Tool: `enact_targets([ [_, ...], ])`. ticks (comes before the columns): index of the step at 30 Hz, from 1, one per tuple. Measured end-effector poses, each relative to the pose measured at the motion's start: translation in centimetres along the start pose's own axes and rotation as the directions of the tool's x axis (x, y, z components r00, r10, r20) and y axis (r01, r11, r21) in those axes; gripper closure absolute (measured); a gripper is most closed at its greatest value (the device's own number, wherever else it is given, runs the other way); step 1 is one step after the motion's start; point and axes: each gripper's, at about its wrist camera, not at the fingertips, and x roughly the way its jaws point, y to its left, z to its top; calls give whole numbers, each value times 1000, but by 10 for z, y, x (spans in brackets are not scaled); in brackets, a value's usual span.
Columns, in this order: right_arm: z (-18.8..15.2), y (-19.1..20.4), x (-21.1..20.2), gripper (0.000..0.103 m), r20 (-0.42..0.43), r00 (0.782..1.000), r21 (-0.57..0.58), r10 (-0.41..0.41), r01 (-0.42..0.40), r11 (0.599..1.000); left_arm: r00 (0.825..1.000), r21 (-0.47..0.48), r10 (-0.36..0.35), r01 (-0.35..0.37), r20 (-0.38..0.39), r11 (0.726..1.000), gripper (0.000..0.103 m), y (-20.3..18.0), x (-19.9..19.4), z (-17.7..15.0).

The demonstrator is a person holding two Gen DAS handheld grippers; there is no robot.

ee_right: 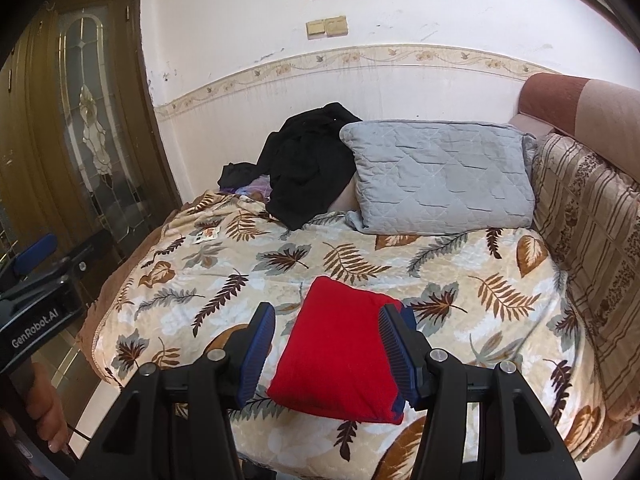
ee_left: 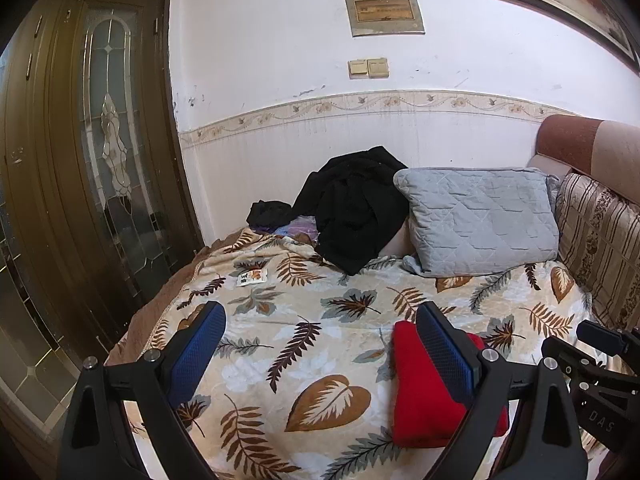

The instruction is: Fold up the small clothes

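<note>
Folded red garment [ee_right: 340, 344] on leaf-print blanket [ee_right: 360, 256], both grippers' jaws wide, holding nothing

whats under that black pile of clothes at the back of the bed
A bit of purple cloth pokes out beneath the black clothes, lying on the leaf-print blanket. Anything else under the pile is covered.

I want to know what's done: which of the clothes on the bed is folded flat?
The red garment nearest the grippers: a neat flat rectangle on the leaf blanket. The black clothes lie crumpled by the grey pillow.
</note>
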Motion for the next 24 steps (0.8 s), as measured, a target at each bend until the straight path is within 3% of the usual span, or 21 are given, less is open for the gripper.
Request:
enact_targets([
  [11,-2,-4,15,44,-27,1000,3,-14,14,1000,1000,2,-13,13,-10,1000,7,-2,11,-1],
  [24,9,-21,58,44,-65,998,33,15,-13,999,999,-5,-28,28,-29,1000,7,-12,57,0],
])
